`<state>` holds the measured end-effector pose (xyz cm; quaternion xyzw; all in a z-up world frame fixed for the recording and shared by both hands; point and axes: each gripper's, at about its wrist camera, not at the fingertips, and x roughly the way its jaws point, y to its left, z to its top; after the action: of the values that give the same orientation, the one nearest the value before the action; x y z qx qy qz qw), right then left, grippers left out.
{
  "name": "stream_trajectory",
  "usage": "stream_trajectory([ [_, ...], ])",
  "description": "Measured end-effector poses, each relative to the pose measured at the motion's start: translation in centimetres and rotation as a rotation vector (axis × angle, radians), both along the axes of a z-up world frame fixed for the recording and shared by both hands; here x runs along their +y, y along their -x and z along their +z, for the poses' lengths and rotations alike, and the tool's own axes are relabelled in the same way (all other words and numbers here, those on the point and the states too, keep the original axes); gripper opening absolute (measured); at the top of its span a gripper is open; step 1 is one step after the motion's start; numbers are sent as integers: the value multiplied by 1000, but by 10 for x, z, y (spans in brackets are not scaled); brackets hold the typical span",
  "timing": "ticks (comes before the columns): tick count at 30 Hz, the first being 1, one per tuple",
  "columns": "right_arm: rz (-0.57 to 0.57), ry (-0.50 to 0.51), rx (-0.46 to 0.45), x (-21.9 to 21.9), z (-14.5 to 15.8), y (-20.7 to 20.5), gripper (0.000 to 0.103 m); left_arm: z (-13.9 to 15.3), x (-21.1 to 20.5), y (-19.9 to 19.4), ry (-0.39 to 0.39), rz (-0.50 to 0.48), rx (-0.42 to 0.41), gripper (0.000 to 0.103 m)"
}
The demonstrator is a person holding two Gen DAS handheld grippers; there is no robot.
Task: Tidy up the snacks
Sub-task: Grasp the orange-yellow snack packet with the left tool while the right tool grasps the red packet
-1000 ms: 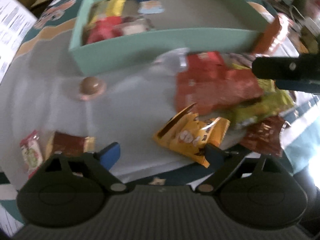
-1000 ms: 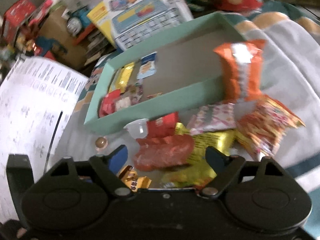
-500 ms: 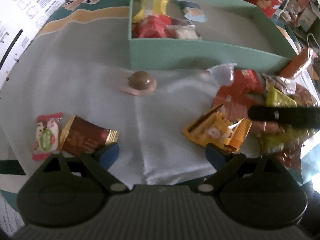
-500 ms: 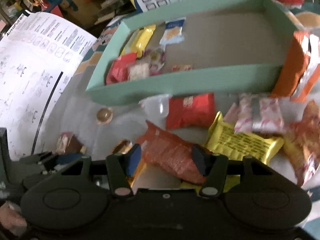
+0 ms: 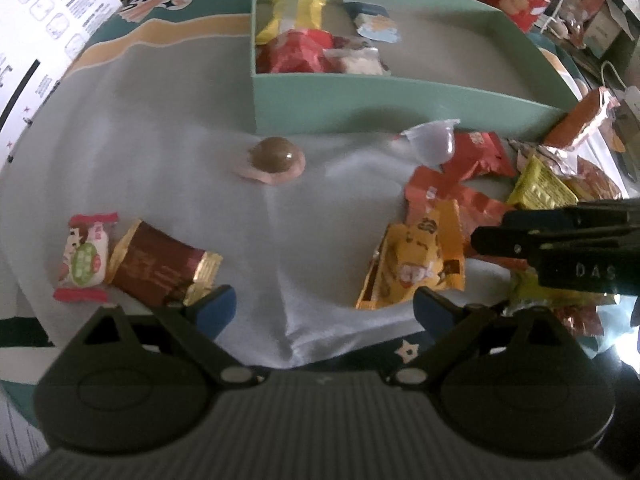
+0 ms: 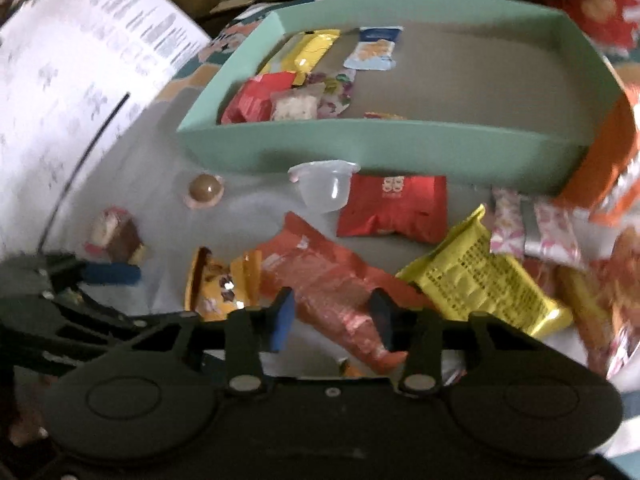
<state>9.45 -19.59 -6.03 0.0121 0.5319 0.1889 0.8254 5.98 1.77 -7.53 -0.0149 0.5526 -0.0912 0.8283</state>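
A mint green box holds several snacks at its left end. Loose snacks lie on the grey cloth in front of it. My left gripper is open and empty, low over the cloth between a dark red packet and a yellow packet. My right gripper has its jaws partly closed around a long orange-red packet, both pads beside it; it also shows as a black body at the right of the left wrist view.
A brown jelly cup and a clear plastic cup lie near the box front. A red packet, a yellow-green packet and an orange bag are to the right. A white printed sheet lies left.
My right gripper has come down over the orange-red packet and its jaws have narrowed around it. My left gripper has shifted slightly and stays open.
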Motion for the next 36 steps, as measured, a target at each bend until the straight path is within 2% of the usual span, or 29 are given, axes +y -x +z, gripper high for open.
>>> stream_trajectory([
  [4, -24, -39, 7, -14, 5, -1, 43, 1, -14, -2, 0, -50, -5, 97],
  [8, -57, -72, 9, -24, 6, -6, 43, -4, -40, -11, -38, -130, -24, 97],
  [10, -50, -90, 6, -24, 7, -8, 43, -7, -51, -16, -45, -152, -25, 86],
  [11, -43, -94, 7, -23, 7, -10, 43, -6, -56, -16, -59, -161, -46, 77],
  [12, -36, -97, 7, -23, 7, -11, 43, -4, -59, -15, -68, -181, -64, 52],
  [13, -27, -99, 11, -21, 5, -13, 43, -2, -61, -14, -86, -198, -77, 48],
  [15, -7, -104, 20, -17, 2, -15, 43, 3, -53, -15, -65, -181, -77, 39],
  [17, 19, -98, 26, -12, -2, -16, 45, 4, -38, -18, -67, -122, -68, 39],
  [20, 81, -53, 11, 2, -7, -17, 59, 3, -11, -24, -10, -30, -31, 39],
  [23, 171, 22, -25, 18, -8, -19, 72, 2, 1, -25, 2, 2, -25, 39],
  [25, 214, 78, -55, 25, -7, -21, 73, 0, 6, -25, 15, 9, -24, 41],
  [31, 276, 130, -33, 30, -13, -23, 73, -5, 10, -24, 32, 11, -33, 46],
  [32, 291, 144, -57, 31, -13, -19, 72, -5, 9, -24, 30, 10, -35, 47],
  [34, 304, 194, -101, 36, -14, -13, 60, -5, 9, -24, 29, 9, -39, 48],
  [36, 269, 169, -93, 35, -11, -14, 35, -5, 8, -23, 28, 4, -45, 48],
])
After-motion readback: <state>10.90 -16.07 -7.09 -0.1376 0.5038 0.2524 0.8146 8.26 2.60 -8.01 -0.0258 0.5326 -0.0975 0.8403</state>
